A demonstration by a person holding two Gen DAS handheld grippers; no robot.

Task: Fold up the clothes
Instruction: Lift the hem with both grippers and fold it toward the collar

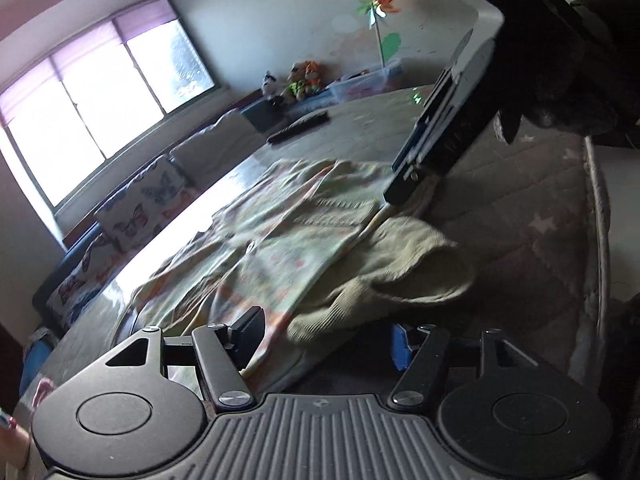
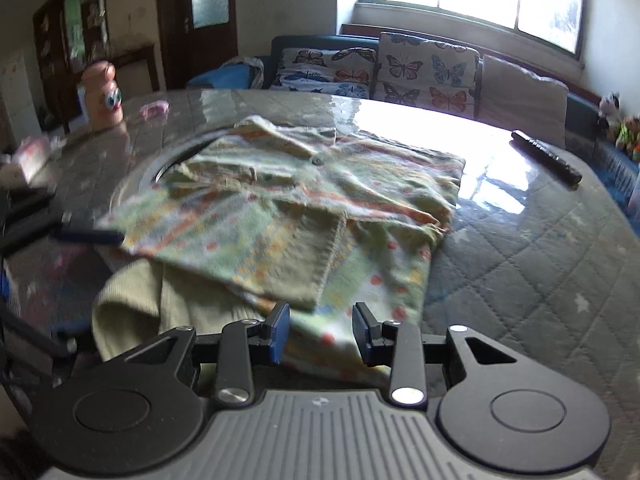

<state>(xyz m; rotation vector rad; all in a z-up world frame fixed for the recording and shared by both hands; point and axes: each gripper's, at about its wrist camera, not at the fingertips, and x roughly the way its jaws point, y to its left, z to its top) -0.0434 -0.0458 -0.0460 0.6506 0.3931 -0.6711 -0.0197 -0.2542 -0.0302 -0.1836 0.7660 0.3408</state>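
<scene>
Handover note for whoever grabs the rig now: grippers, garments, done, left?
Left gripper: open, low at the near edge of the patterned shirt.
Right gripper: open, over the shirt's near hem, holding nothing.
Shirt lies partly folded on the quilted table, over a plain green garment that sticks out on the left.
Done: side folds, seemingly.
Left: final fold, then the green garment.

Your two wrist cameras are sitting low and close, both sharing the shirt (image 1: 280,236) (image 2: 304,208), the right gripper (image 1: 394,196) crossing left's 1 o'clock.
</scene>
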